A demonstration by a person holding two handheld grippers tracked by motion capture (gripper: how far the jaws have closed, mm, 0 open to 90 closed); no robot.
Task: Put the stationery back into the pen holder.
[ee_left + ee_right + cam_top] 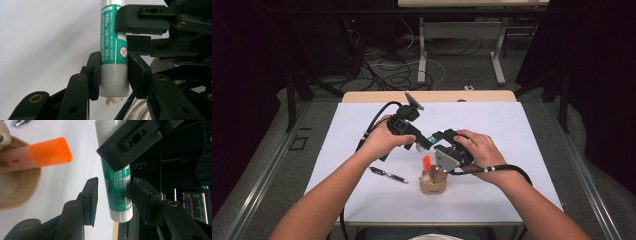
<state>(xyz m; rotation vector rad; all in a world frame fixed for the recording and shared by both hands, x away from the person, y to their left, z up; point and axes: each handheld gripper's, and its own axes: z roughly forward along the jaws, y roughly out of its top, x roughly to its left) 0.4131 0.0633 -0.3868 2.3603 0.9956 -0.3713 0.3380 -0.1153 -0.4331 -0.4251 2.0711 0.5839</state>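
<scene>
White paper covers the tabletop (pixel 362 125), a smooth matte sheet over a pale wooden edge, with dark floor and tangled cables beyond. One cylindrical tube (pixel 113 47) with a glossy green label and a translucent grey cap end is lifted above the sheet between the two hands. The left tongs (pixel 113 75) are clenched on that tube, both black foam-faced pads pressed flat against its capped end. The right tongs (pixel 112 195) straddle the other end of the same tube: one pad (pixel 141 195) sits against or just beside the label, the other stands apart with white sheet showing in the gap (so not a firm grasp).

One round tan cup (pixel 432 184), wood-like, stands on the sheet below the right hand, holding one pale stick with a translucent orange rectangular cap (pixel 48 152) and a small cream-coloured piece. One black pen (pixel 388 174) lies flat to the cup's left.
</scene>
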